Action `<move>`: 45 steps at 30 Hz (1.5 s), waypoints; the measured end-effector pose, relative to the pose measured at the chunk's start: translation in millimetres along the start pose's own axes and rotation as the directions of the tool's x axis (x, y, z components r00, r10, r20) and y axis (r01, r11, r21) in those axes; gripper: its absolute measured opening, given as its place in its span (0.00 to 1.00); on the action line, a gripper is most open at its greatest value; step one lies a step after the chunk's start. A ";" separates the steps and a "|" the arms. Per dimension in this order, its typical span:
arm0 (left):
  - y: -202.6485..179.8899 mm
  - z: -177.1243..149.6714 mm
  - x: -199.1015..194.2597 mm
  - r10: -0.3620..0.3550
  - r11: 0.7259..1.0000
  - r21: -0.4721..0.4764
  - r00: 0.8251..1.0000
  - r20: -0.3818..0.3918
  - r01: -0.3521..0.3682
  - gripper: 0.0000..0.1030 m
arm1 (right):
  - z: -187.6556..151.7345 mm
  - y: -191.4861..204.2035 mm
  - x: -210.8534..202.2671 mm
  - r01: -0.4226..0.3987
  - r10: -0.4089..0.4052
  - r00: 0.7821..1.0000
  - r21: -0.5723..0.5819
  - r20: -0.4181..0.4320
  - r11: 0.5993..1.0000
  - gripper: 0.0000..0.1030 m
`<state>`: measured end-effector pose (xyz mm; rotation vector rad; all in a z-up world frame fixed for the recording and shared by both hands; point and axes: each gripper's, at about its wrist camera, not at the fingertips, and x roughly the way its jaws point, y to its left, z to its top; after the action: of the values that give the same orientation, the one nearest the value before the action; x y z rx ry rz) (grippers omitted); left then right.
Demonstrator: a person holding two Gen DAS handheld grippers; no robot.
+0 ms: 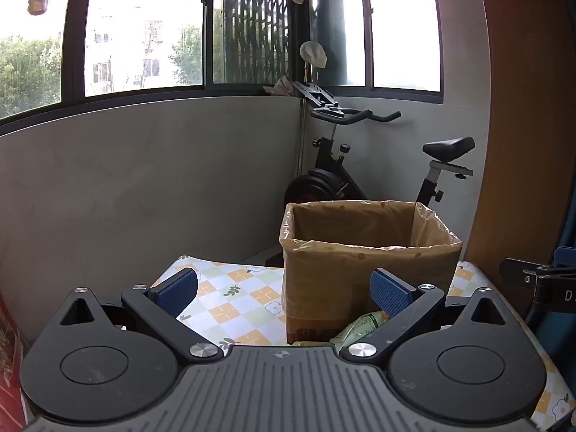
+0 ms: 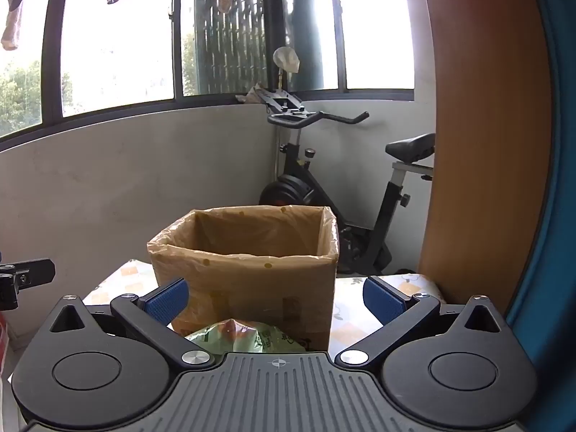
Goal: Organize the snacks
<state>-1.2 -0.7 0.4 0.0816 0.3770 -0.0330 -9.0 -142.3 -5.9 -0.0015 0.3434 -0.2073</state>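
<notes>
A cardboard box lined with a clear plastic bag stands open-topped on a table with a checked flower cloth. A green snack bag lies against the box's near side, mostly hidden by my gripper body. My left gripper hovers in front of the box, open, nothing between its blue pads. In the right wrist view the same box is straight ahead and the green snack bag lies just below my right gripper, which is open and holds nothing.
An exercise bike stands behind the table in the corner under the windows. A wooden panel rises at the right. A red package shows at the left edge. The other gripper's tip pokes in from the left.
</notes>
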 end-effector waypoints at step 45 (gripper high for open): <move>2.2 1.1 0.1 -0.014 1.000 -0.005 1.000 0.001 0.014 1.00 | -2.4 -7.4 -2.4 0.011 -0.011 1.000 0.009 0.007 1.000 1.00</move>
<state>-0.6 1.3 1.6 0.0743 0.3766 -0.0461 -13.6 -148.9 -7.1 0.0050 0.3354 -0.2194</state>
